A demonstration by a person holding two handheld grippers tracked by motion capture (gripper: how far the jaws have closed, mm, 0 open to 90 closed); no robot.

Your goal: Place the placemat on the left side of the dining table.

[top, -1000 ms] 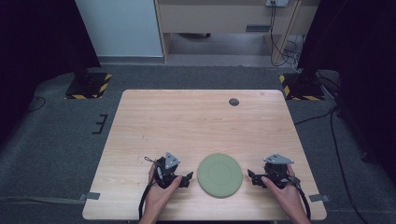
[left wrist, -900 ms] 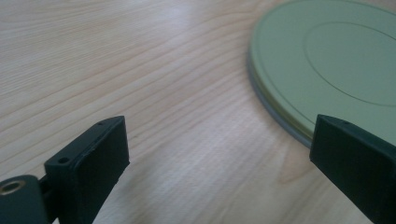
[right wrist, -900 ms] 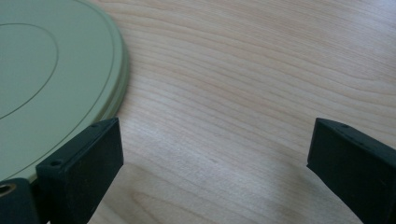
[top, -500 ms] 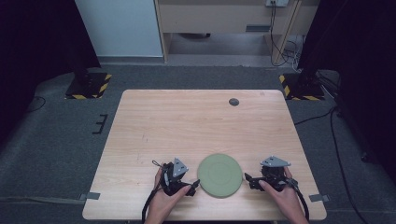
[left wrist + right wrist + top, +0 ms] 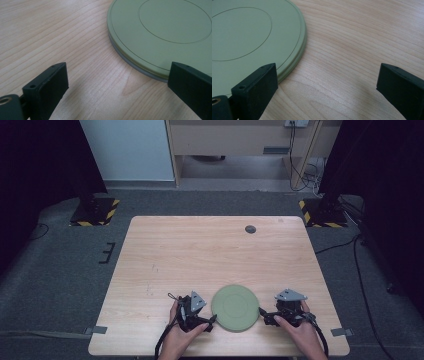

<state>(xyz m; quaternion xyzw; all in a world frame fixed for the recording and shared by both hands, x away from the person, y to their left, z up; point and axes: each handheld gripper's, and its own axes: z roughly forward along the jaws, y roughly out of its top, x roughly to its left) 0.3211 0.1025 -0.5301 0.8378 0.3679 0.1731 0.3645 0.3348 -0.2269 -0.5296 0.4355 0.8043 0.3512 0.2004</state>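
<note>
A round green plate (image 5: 235, 307) lies flat on the wooden table (image 5: 200, 255), near the edge closest to the person, and both grippers flank it. The left gripper (image 5: 207, 321) sits just beside the plate's left rim, its jaws spread wide — in the left gripper view the plate (image 5: 160, 32) overlaps the right-hand jaw's side, bare wood between the jaws. The right gripper (image 5: 263, 316) rests at the plate's right rim, jaws likewise spread; in the right gripper view the plate (image 5: 249, 37) reaches just past the left-hand jaw (whether a jaw touches the rim cannot be told). Far across the table lies a small dark disc (image 5: 250, 229) — well apart.
</note>
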